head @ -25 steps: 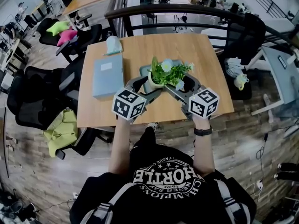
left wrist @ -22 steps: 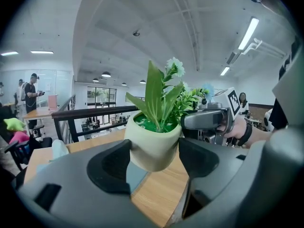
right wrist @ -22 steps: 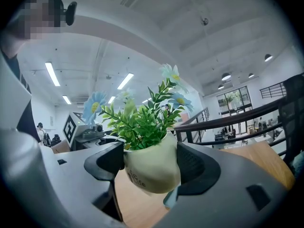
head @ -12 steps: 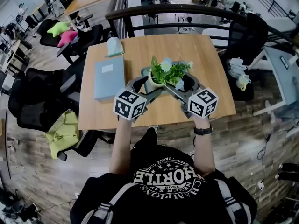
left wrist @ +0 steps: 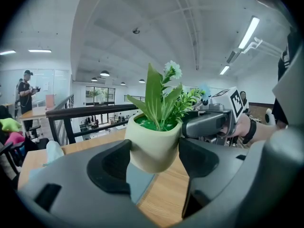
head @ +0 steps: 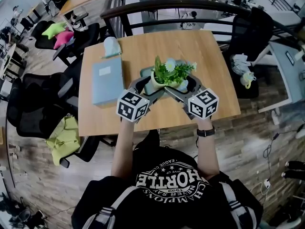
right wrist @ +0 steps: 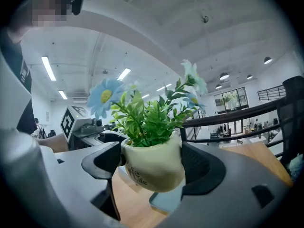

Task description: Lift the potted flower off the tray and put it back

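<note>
The wooden counter (head: 200, 46) carries a pale blue book (head: 107, 78) on its left part and a grey tray (left wrist: 138, 182) near its middle. Both grippers reach in over the tray from the near edge. The left gripper (left wrist: 154, 151) has its jaws wide and pressed on the cream pot's sides, gripping it. The right gripper (right wrist: 151, 160) has just been opening, and its jaws stand spread with the pot between them. The potted flower (head: 164, 76) sits slightly tilted right over the tray. I cannot tell whether its base touches.
</note>
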A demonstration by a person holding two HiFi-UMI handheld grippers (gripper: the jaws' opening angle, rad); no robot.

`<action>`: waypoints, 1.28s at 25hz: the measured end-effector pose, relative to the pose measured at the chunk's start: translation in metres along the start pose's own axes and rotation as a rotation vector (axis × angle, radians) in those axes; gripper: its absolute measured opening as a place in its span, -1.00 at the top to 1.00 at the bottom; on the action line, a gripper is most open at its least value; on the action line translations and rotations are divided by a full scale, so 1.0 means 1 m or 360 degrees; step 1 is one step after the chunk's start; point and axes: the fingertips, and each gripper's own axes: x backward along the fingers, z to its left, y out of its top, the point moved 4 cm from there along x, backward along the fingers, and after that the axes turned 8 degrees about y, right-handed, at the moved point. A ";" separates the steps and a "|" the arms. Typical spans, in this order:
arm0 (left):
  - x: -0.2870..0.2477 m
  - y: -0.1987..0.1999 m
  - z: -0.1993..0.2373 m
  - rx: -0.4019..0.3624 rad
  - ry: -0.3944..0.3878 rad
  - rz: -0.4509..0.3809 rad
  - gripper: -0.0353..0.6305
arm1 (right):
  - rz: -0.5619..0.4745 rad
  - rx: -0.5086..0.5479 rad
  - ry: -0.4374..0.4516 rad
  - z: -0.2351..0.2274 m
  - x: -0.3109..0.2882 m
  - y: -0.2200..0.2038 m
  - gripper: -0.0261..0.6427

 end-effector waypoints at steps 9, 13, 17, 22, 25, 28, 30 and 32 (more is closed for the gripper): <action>-0.057 -0.010 0.004 0.0039 -0.0090 0.0058 -0.12 | 0.0016 -0.0096 -0.0081 -0.052 0.007 -0.020 -0.26; -0.079 -0.021 0.012 0.0037 -0.0120 0.0104 -0.11 | 0.0048 -0.0154 -0.0107 -0.074 0.002 -0.033 -0.23; -0.098 -0.028 0.024 0.0012 -0.0139 0.0143 -0.11 | 0.0079 -0.0201 -0.0120 -0.093 -0.008 -0.043 -0.23; -0.121 -0.036 0.039 -0.0013 -0.0167 0.0169 -0.11 | 0.0097 -0.0259 -0.0139 -0.115 -0.019 -0.056 -0.22; -0.138 -0.043 0.046 -0.0015 -0.0179 0.0173 -0.11 | 0.0124 -0.0282 -0.0151 -0.132 -0.024 -0.064 -0.22; -0.155 -0.053 0.053 -0.0018 -0.0195 0.0166 -0.11 | 0.0157 -0.0310 -0.0165 -0.147 -0.030 -0.076 -0.22; -0.164 -0.062 0.059 -0.0005 -0.0214 0.0170 -0.11 | 0.0182 -0.0334 -0.0178 -0.156 -0.036 -0.084 -0.22; -0.173 -0.071 0.066 0.0012 -0.0230 0.0186 -0.11 | 0.0215 -0.0334 -0.0192 -0.163 -0.043 -0.093 -0.23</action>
